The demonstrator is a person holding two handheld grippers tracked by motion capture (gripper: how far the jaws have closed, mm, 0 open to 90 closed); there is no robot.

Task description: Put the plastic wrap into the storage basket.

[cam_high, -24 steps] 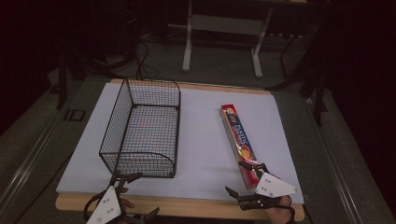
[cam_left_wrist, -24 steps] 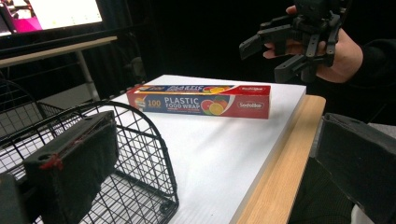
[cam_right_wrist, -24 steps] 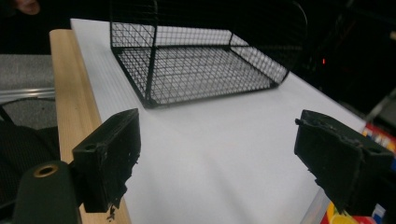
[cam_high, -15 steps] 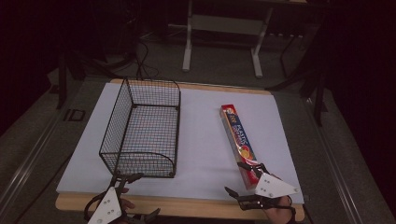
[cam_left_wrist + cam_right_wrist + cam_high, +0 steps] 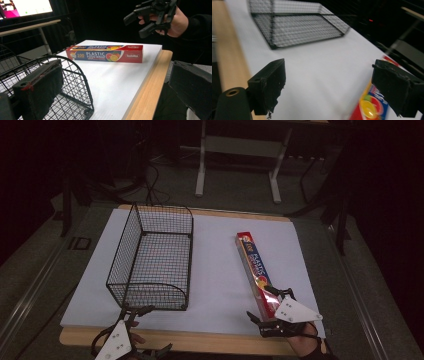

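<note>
The plastic wrap box was laid along the surface's right edge; the right tongs were held spread above its near end, the left tongs spread beside the wire basket

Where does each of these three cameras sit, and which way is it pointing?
High view: above the table's near edge, looking forward and down on the wire basket and food wrap box; both tongs and a hand enter at the bottom.
Left gripper view: rides the left tongs, low by the basket, facing across to the box and the right tongs held in a hand.
Right gripper view: rides the right tongs, open over the sheet, facing the basket.
All share basket and box.
</note>
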